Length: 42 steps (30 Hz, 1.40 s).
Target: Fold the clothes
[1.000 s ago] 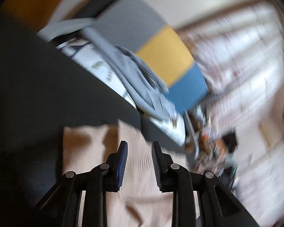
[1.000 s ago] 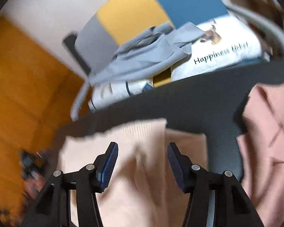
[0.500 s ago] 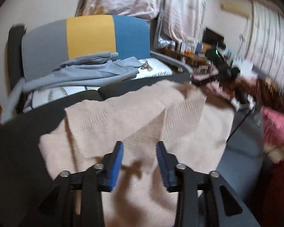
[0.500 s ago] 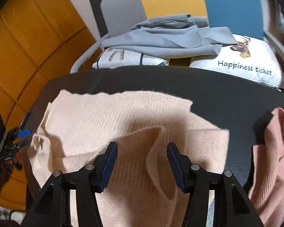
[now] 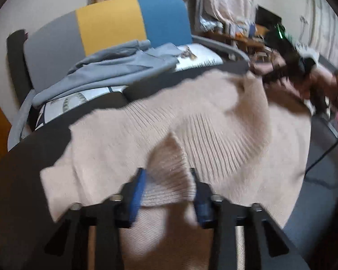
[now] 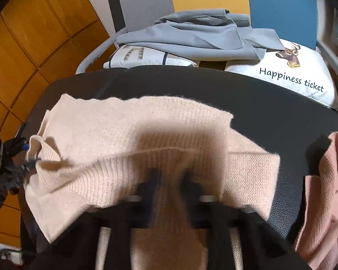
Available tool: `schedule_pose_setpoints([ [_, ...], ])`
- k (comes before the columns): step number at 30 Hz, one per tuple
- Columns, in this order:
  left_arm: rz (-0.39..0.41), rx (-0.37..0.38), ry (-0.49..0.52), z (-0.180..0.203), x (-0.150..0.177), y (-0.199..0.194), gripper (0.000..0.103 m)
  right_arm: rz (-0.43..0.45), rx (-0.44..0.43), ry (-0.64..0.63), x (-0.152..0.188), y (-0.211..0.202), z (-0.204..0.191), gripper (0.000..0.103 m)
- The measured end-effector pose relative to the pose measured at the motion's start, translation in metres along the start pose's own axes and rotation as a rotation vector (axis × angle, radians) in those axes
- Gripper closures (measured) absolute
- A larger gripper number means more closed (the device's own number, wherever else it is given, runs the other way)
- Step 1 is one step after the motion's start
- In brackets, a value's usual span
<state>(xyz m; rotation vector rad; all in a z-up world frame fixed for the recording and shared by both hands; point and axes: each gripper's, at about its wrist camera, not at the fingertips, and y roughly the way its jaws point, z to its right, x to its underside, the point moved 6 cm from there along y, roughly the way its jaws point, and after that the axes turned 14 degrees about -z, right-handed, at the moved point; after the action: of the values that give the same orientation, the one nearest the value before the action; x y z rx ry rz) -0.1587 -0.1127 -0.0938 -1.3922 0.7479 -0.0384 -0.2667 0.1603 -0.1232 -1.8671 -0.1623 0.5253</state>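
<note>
left tongs (image 5: 167, 191) just closed, clenched on ribbed hem of beige sweater (image 5: 214, 139) | right tongs (image 6: 169, 191) just closed, clenched on same sweater, lying on black worktop (image 6: 259, 103) | risk: thin pinch slips, or takes one layer only → fold skews | count: 1 beige sweater, 1 pink knit (image 6: 326, 202), 1 grey garment (image 6: 191, 33) on chair, 2 tongs

Both grippers' fingers have just closed, pinching folds of the beige sweater (image 6: 128, 121).

Pale beige ribbed-knit sweater (image 6: 132, 135) spread rumpled over black tabletop, centre to lower frame, one fold raised across the middle; dusty-pink knit garment (image 6: 326, 202) heaped at right edge.
</note>
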Motion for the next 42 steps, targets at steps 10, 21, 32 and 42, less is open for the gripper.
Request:
schedule_pose_setpoints([
  [10,0.109,0.128,-0.275,-0.056,-0.007,-0.020,0.090,0.127,-0.068,0.085,-0.005,-0.023,0.014,0.100],
  [21,-0.032,0.110,-0.163,-0.028,0.001,0.018,0.074,0.061,-0.082,0.064,0.000,-0.002,0.012,0.096],
  [32,-0.052,0.030,-0.204,-0.035,-0.004,0.026,0.074,0.041,-0.084,0.080,0.003,0.007,0.013,0.096],
  [42,0.209,0.099,-0.472,-0.089,0.008,-0.038,0.099,0.151,-0.031,0.134,0.004,-0.033,0.016,0.100],
])
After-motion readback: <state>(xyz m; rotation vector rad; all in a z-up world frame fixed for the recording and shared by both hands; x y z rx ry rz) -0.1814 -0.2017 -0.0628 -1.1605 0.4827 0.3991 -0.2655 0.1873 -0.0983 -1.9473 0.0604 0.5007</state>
